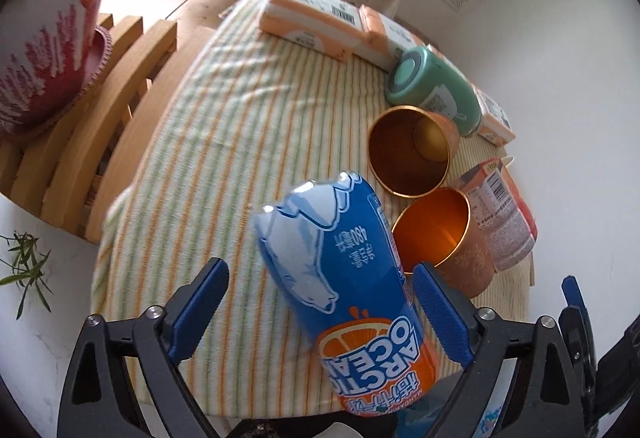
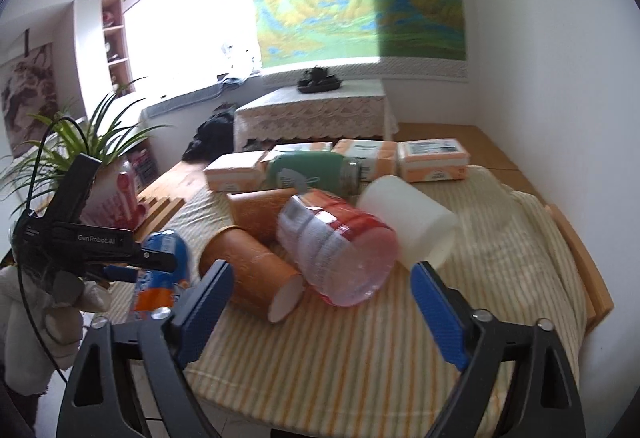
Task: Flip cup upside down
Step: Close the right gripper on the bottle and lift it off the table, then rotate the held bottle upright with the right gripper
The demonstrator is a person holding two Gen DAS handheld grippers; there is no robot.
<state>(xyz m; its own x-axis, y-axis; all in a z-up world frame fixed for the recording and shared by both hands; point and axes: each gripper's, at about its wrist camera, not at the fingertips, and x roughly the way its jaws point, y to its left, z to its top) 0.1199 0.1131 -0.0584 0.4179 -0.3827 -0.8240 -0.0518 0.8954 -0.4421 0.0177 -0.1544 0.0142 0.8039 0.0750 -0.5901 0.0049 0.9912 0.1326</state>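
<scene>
Now the left tongs point(image 1: 320, 314) stand wide around the blue cup point(image 1: 344, 278), right tongs point(image 2: 320, 312) wide, empty; close squarely before turning.

Wooden platform point(image 2: 492, 147) under striped cloth point(image 1: 224, 141); cups, green jar point(image 1: 434, 91), tissue packs point(image 1: 316, 17) on cloth.

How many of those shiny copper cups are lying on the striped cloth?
2, both on their sides: one just in front of the green jar, the other nearer, beside the blue bottle. More could be hidden behind.
</scene>
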